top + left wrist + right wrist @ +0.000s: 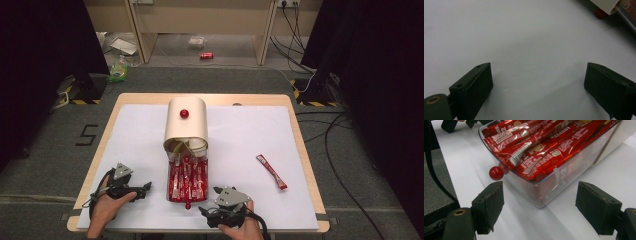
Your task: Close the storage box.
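White surface (250,140), clear drawer (564,177) of red sachets (541,147) pulled out for access.
Left hand-held gripper (537,82) and right hand-held gripper (540,206) both spread, empty; stray sachet (271,171) lies well apart.

Clear drawer (188,181) (554,186) pulled out toward near edge from cream rounded box (186,123) at table centre, packed with red sachets (187,177) (541,150); red knob (188,205) (496,173) on front. Single red sachet (271,171) lies flat, well right.
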Action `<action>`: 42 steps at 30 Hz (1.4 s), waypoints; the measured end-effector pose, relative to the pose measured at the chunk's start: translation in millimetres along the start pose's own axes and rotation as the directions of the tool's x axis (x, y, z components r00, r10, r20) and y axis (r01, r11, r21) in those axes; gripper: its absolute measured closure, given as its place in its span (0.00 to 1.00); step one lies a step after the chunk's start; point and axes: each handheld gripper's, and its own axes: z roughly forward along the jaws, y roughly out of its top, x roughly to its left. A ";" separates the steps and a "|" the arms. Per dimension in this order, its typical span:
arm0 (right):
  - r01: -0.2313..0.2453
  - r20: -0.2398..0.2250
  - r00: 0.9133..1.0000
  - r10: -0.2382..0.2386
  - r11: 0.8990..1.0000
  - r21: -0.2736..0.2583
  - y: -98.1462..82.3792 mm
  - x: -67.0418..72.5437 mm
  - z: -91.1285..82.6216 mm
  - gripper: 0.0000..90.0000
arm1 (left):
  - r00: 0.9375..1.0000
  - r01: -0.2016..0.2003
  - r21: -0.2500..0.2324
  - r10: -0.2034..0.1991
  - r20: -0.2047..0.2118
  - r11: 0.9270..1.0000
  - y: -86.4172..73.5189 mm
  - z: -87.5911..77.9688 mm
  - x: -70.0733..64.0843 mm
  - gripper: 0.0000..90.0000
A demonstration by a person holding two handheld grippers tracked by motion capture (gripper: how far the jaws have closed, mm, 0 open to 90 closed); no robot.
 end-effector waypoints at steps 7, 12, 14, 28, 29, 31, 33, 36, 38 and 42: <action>0.005 0.020 1.000 -0.005 1.000 0.004 0.5 -3.2 3.2 0.27 | 1.000 -0.001 0.000 0.001 -0.001 1.000 0.0 0.0 -0.1 0.08; 0.013 0.032 0.999 -0.013 1.000 0.007 0.7 -3.6 6.2 0.28 | 1.000 -0.002 0.001 0.002 -0.001 1.000 0.0 -0.1 0.0 0.08; 0.010 0.029 1.000 -0.011 1.000 0.010 1.5 -4.7 7.8 0.27 | 1.000 -0.002 0.002 0.002 -0.001 1.000 0.0 0.0 -0.1 0.08; 0.064 0.050 0.997 -0.064 0.998 -0.007 7.2 -0.9 15.5 0.27 | 1.000 0.000 0.000 0.000 0.000 1.000 0.1 0.0 0.0 0.08; 0.058 0.050 0.997 -0.058 0.998 -0.005 7.3 -1.1 15.7 0.27 | 1.000 -0.003 0.002 0.003 -0.002 1.000 0.0 -0.1 -0.1 0.08; 0.061 0.057 0.997 -0.060 0.998 -0.011 7.9 -1.2 16.5 0.27 | 1.000 -0.003 0.002 0.003 -0.002 1.000 0.1 -0.1 -0.1 0.08; 0.064 0.060 0.996 -0.062 0.998 -0.022 8.9 -1.3 17.2 0.27 | 1.000 0.000 0.001 0.000 0.000 1.000 0.1 0.0 0.0 0.08; 0.057 0.061 0.997 -0.055 0.998 -0.032 10.0 -2.3 17.6 0.28 | 1.000 -0.003 0.002 0.003 -0.002 1.000 0.0 -0.1 -0.1 0.08; 0.052 0.065 0.997 -0.049 0.998 -0.045 10.8 -3.8 18.2 0.29 | 1.000 -0.001 0.001 0.001 -0.001 1.000 0.1 0.0 0.0 0.08; 0.034 0.068 0.997 -0.030 0.998 -0.056 11.4 -6.9 19.8 0.29 | 1.000 -0.003 0.002 0.003 -0.002 1.000 0.0 -0.1 -0.1 0.08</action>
